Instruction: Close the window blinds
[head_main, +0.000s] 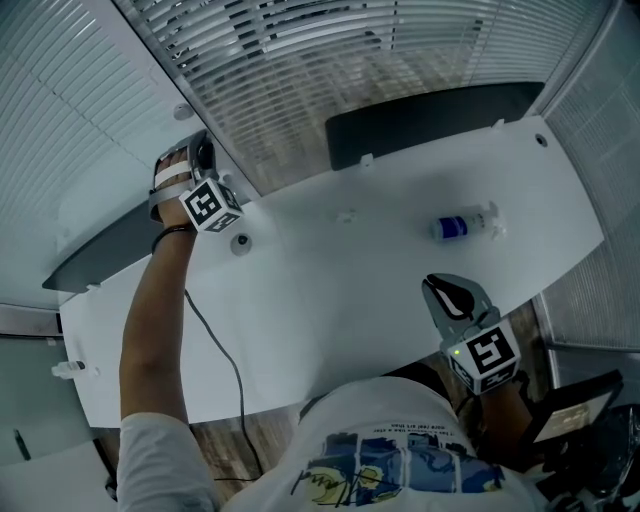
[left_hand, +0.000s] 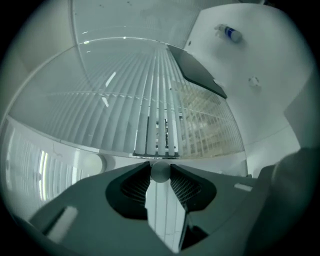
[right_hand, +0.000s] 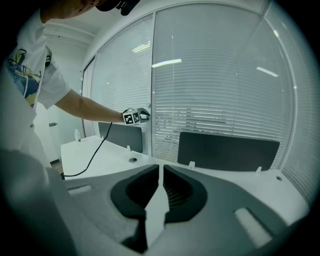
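Note:
White slatted window blinds (head_main: 330, 60) hang behind the desk; in the left gripper view the blinds (left_hand: 125, 100) fill the frame, their slats partly open at the right. My left gripper (head_main: 200, 160) reaches up to the window frame between two panes, seen at arm's length in the right gripper view (right_hand: 143, 116). Its jaws are shut on a small round pale knob (left_hand: 160, 171), which sits pinched between the tips of the left gripper (left_hand: 160, 175). My right gripper (head_main: 455, 297) hovers low over the desk's near edge, its jaws (right_hand: 161, 172) together with nothing between them.
A white desk (head_main: 350, 300) runs under the window, with dark partition panels (head_main: 430, 120) along its back. On it lie a small blue-labelled bottle (head_main: 462, 226), a round cable grommet (head_main: 240, 243) and a black cable (head_main: 235, 375). The person's torso is at the bottom.

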